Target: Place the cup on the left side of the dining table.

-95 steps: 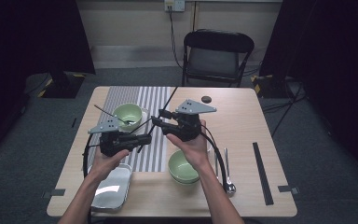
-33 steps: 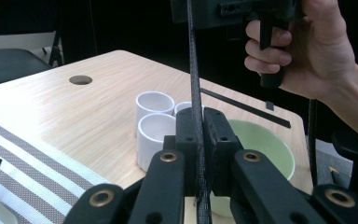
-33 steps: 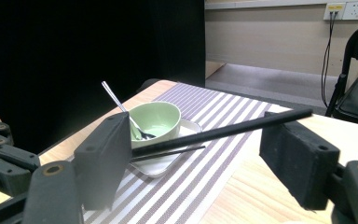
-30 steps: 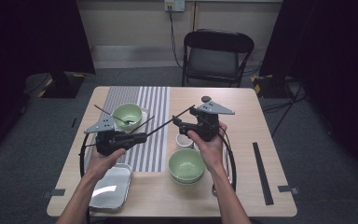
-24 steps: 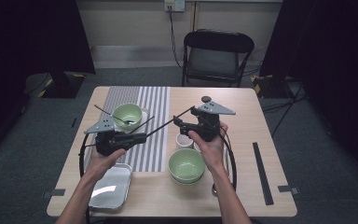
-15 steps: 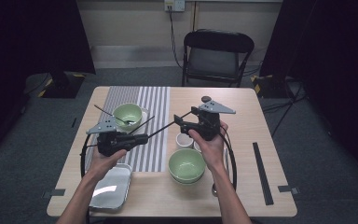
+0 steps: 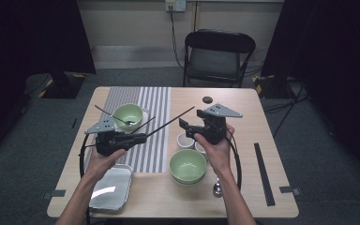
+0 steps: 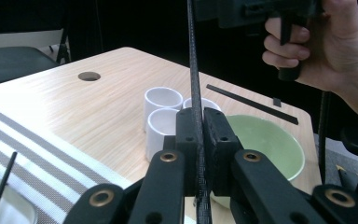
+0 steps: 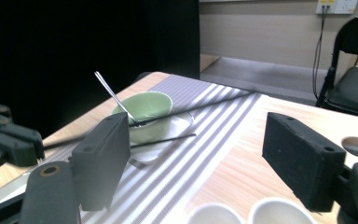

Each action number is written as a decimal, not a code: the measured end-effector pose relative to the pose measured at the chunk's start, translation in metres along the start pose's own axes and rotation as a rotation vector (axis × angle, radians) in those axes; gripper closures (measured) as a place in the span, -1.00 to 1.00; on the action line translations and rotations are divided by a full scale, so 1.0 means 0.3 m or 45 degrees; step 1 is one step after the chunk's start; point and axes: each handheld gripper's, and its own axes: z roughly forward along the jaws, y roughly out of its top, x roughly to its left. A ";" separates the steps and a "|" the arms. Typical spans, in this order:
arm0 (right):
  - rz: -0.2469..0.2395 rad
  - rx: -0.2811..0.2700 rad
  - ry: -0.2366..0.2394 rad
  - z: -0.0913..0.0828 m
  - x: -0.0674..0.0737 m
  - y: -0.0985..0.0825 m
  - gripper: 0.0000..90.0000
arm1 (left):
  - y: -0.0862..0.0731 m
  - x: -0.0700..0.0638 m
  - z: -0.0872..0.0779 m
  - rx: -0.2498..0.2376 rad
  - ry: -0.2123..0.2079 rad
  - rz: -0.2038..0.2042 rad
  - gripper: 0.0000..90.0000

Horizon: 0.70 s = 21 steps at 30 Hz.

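Item: black chopstick (image 7: 168,123), single, thin, raised over the table (image 7: 243,117); clamped at its near end by the left gripper (image 7: 143,137), free end slanting up toward 2 o'clock and stopping just short of the right gripper (image 7: 182,125). In the left gripper view the stick (image 8: 195,84) rises straight between the two pads, which press on it from both sides.

Left gripper: held at 9 o'clock of table centre, above the striped placemat (image 7: 145,136).

Right gripper: held at centre, jaws spread wide with nothing between them, facing 9 o'clock; its own view shows both pads well apart and the chopstick (image 9: 191,109) crossing beyond them.

On table: green bowl (image 7: 128,115) with a metal spoon (image 7: 112,116) on a saucer, at 10 o'clock; second chopstick (image 7: 143,124) leaning at that saucer; larger green bowl (image 7: 188,166) at 6 o'clock; white cups (image 7: 185,140) just behind it; metal tray (image 7: 110,186) at 7 o'clock; spoon (image 7: 217,188) beside the large bowl; black strip (image 7: 264,173) at 4 o'clock
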 end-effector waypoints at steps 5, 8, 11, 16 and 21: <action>0.016 0.022 -0.054 -0.033 -0.040 -0.029 -0.49 | -0.010 0.031 -0.017 0.009 0.030 -0.015 0.90; 0.011 0.021 -0.068 -0.045 -0.050 -0.040 -0.49 | -0.018 0.048 -0.032 0.012 0.045 -0.022 0.90; 0.007 0.032 -0.077 -0.051 -0.056 -0.050 -0.49 | -0.025 0.056 -0.039 0.011 0.048 -0.030 0.90; 0.003 0.071 -0.108 -0.068 -0.081 -0.073 -0.46 | -0.038 0.066 -0.046 0.018 0.057 -0.049 0.90; -0.007 0.085 -0.145 -0.117 -0.105 -0.093 -0.47 | -0.046 0.076 -0.058 0.031 0.067 -0.070 0.90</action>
